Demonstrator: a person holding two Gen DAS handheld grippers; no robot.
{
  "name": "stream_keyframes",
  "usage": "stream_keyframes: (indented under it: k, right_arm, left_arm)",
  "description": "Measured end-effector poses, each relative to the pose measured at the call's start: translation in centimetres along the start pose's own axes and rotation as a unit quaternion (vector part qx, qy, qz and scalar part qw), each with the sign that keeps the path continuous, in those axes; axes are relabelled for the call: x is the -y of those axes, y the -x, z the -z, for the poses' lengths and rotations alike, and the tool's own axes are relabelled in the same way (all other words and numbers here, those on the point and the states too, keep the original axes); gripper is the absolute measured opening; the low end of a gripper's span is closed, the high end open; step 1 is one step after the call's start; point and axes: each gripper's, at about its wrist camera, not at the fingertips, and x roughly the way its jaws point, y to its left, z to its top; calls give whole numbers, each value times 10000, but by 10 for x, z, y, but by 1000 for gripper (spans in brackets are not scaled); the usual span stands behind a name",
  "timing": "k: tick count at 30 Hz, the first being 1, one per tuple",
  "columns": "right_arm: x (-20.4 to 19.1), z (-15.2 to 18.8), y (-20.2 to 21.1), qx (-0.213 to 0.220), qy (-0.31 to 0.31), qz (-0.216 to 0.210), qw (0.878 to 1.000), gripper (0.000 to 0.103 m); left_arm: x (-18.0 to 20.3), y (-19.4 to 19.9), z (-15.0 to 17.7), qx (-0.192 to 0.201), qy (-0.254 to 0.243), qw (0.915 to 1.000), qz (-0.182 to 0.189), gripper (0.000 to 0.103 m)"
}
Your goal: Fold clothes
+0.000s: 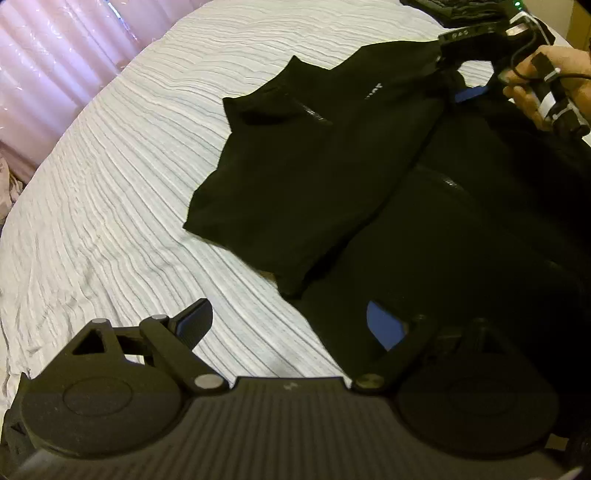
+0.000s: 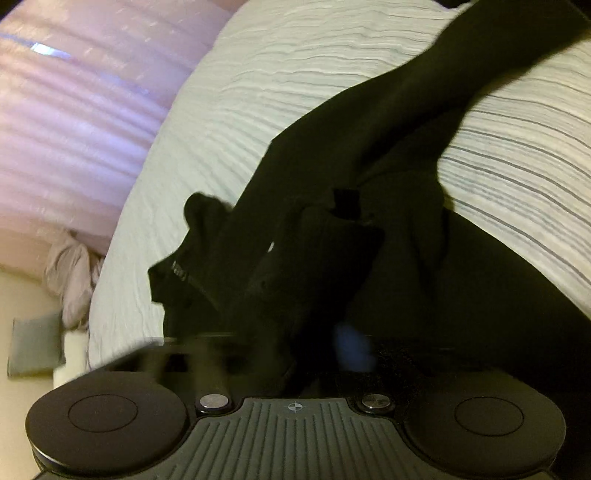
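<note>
A black zip-neck top lies on the white ribbed bedspread, one side folded over its body. My left gripper is open and empty, low over the garment's near edge, one blue pad above black cloth. My right gripper shows at the far right of the left wrist view, shut on the top's cloth and lifting it. In the right wrist view the black top hangs stretched from that gripper, whose fingers are blurred and mostly hidden by cloth.
Pink curtains hang past the bed's far edge. A dark pile of clothes sits at the bed's far corner. In the right wrist view, a bundled curtain end and a grey item lie on the floor.
</note>
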Motion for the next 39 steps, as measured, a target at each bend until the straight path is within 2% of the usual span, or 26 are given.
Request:
stream_keyframes:
  k: [3,6,9,12,14,16,17,20,23,26,28,30,35,39]
  right_arm:
    - [-2,-6,2,114,36,77,9999,79]
    - [-1,-10,3,202,292,358,9987,79]
    - [7,-15,-1,104,406,1010,9940,78]
    - [4,-17,9,205,476,1271,9905,78]
    - [-9,-14,24,540,592,1179,9898,78]
    - [-22,-8,35,812,804,727,9908,78]
    - [-28,-5,34,836,941,515,9907,78]
    - [-36,-2,10,468,1421,49,9887,78]
    - [-18,-9,-28,53,1402,479,9889,78]
    - [9,-24,-30,58,676,487,9965,78]
    - [13,-32,-5,404,594,243,9971,79]
    - [22,-43,24,739,533,241,9955,79]
    - [94,-92,91,1369,133,1073,9847,79]
    - [148,-133,135,1832,-320,1361,9731,79]
  left_arm:
    - [-8,-1,0,1,74,10000,-16,89]
    - [-11,-4,1,-39,77,10000,-9,89]
    - [-11,-5,1,-29,45,10000,0,89]
    - [-9,-7,-1,-29,55,10000,71,89]
    - [-6,-8,-4,-15,-18,9999,104,89]
    - [-3,-11,-7,-23,-53,9999,143,89]
    - [-1,-12,-9,-29,-75,9998,161,89]
    - [4,-13,-14,-40,-189,9997,155,89]
    - [7,-13,-17,-90,-248,9996,121,89]
    - [8,-14,-20,-135,-266,9995,121,89]
    - [9,-20,-25,-174,-235,9995,142,89]
    - [12,-26,-35,-156,-231,9994,185,89]
    - [34,-40,-77,41,-617,9977,276,89]
    - [58,-50,-112,160,-974,9945,343,89]
